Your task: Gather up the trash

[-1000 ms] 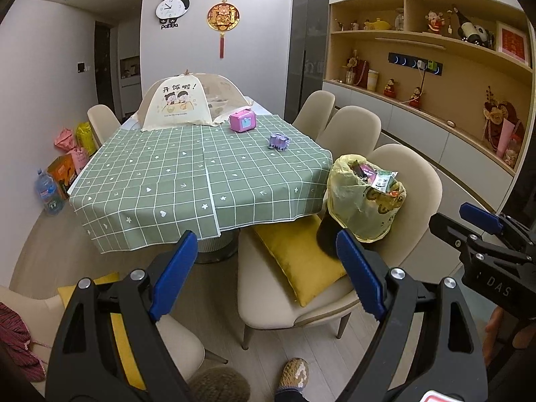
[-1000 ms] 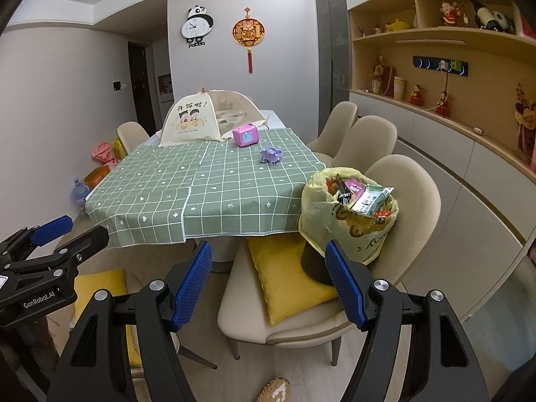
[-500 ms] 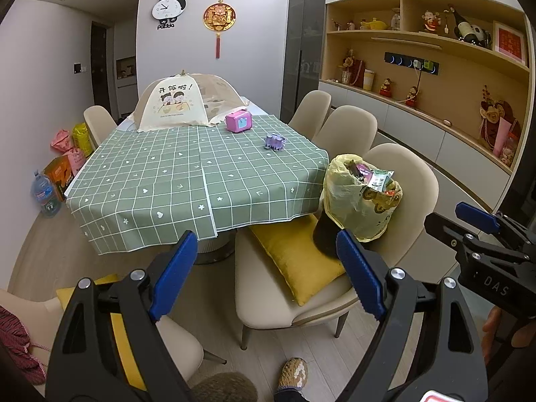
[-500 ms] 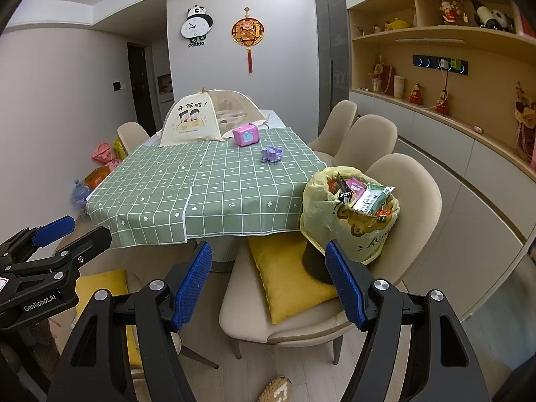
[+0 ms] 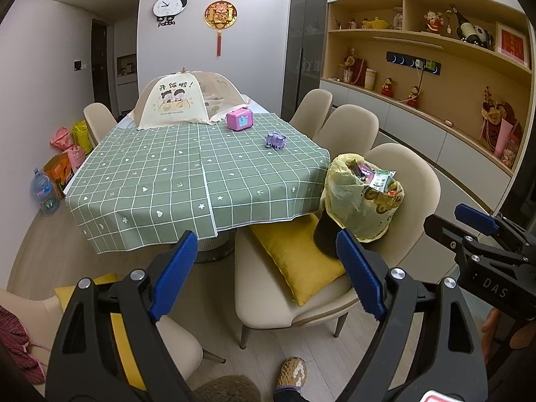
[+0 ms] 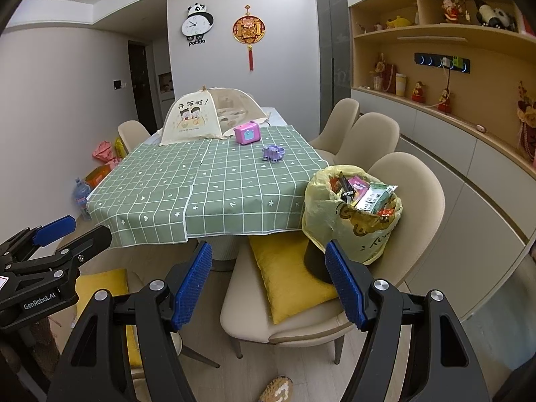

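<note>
Bag: your yellow trash bag (image 6: 351, 216) stands upright on the nearest chair (image 6: 410, 201), mouth open, stuffed with wrappers (image 6: 366, 194).
Bin: a dark bin (image 6: 315, 261) shows under the bag, touching a yellow cushion (image 6: 288, 278).
Left tool (image 5: 264, 271): you hold it released, jaws wide, empty, well short of the chair.
Right tool (image 6: 268, 283): released too, gripping nothing.
Worktop (image 6: 214, 184): green checked cloth carries a food cover (image 6: 204, 117), a pink box (image 6: 247, 134) and a purple toy (image 6: 273, 152).

Black plastic left gripper (image 5: 264, 278), right gripper (image 6: 268, 283), ribbed blue jaws, silver screws, white lettering
</note>
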